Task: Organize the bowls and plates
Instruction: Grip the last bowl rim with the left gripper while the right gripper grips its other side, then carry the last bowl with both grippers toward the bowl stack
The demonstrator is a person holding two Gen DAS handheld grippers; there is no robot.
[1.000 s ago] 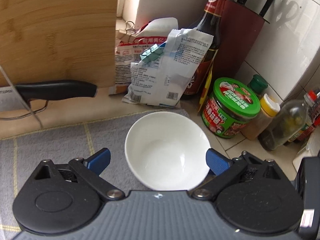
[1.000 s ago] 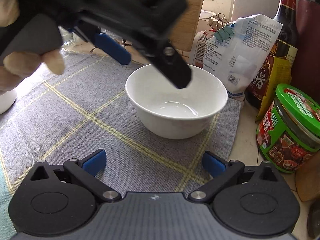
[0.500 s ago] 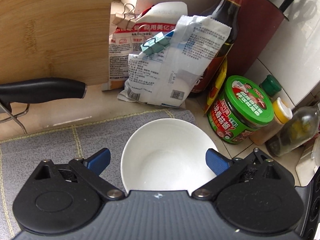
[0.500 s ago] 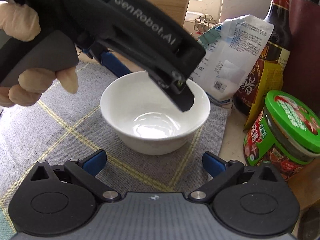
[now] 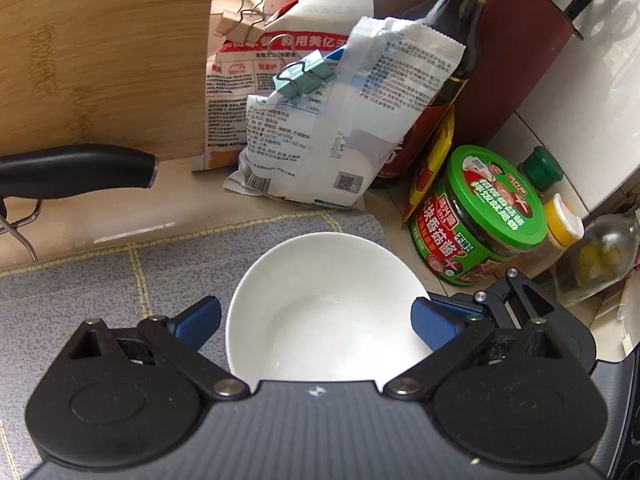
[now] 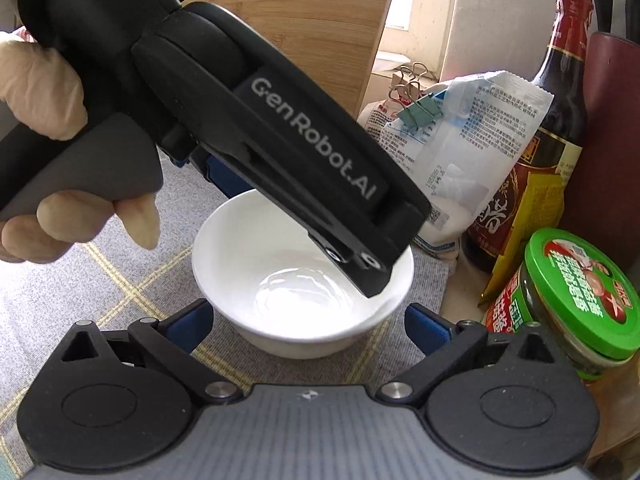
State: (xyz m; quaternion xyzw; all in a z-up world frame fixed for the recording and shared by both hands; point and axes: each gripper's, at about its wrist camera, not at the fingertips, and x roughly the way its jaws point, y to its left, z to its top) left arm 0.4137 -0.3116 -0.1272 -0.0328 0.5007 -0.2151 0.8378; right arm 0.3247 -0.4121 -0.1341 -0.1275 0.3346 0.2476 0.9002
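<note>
Soft daylight enters from a window gap at twelve o'clock in both views, leaving scenes bright with only faint shadows. A glossy sheen pools inside the round white ceramic bowl [image 6: 298, 280], and the white tiled wall [image 5: 592, 92] at two o'clock is nearly washed out. Fisheye bending curves the edges, where the close black left gripper body [image 6: 280, 152] blurs slightly.

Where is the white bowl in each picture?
Left wrist view: the white bowl sits low in the middle, between the open left tool's blue tips.
Right wrist view: bowl in the middle, partly behind the left tool.
Shared landmark: the green-lidded jar, right of the bowl in both.
</note>
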